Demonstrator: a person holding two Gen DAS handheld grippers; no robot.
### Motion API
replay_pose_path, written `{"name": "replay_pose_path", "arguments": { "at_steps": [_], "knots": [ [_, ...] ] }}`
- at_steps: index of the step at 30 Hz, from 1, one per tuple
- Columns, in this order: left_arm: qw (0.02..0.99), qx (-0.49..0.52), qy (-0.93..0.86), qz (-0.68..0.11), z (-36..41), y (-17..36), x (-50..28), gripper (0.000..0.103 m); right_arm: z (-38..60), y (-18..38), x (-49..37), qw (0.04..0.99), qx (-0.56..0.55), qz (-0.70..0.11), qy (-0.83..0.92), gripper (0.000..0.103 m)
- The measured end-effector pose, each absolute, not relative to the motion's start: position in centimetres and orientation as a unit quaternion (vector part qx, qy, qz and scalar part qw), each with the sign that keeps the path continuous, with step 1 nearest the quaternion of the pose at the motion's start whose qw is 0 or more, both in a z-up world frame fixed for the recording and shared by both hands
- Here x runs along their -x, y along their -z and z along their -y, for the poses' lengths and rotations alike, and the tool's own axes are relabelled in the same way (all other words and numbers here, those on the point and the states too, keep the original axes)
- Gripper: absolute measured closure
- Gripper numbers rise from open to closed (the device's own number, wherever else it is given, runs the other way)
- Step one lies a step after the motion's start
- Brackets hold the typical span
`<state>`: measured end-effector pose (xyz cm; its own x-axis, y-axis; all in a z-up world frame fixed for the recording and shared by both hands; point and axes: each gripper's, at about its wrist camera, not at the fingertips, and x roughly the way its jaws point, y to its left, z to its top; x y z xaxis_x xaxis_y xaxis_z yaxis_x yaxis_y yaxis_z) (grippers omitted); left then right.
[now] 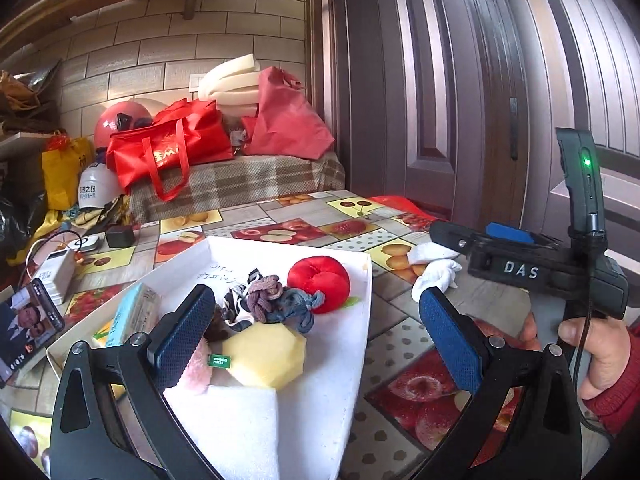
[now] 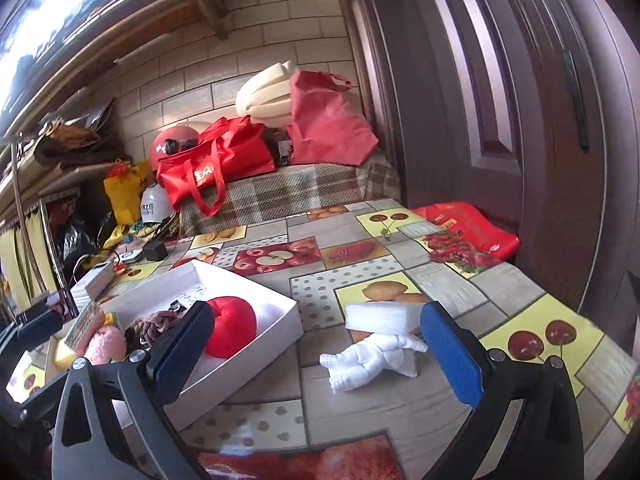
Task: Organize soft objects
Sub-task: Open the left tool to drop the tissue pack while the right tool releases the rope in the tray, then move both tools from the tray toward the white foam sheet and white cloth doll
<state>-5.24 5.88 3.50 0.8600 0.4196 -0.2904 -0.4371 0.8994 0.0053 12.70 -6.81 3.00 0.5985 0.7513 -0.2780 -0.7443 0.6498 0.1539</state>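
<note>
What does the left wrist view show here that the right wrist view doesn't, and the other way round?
Only the left wrist view shows the right tool from outside, held open over the table by a hand, plus the yellow foam piece and the phone.

Only the right wrist view shows the white doll whole, lying outside the box with a white foam block behind it.

Both show the white box, the red plush apple and the knotted cloth.
</note>
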Motion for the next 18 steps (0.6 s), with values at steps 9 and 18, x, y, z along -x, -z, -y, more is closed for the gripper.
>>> {"name": "replay_pose_path", "arguments": {
  "at_steps": [9,18],
  "knots": [
    [0.962,0.057,-0.228,-0.141,-6.7,-3.3,5.7,0.0,8.2,-2.8,-13.7,0.89,-0.06,-0.175,-0.417,0.0],
    [0.964,0.024,-0.225,-0.141,-5.2,-3.3,5.3,0.0,9.8,-2.7,-14.7,0.898,-0.076,-0.175,-0.397,0.0]
  ]
}}
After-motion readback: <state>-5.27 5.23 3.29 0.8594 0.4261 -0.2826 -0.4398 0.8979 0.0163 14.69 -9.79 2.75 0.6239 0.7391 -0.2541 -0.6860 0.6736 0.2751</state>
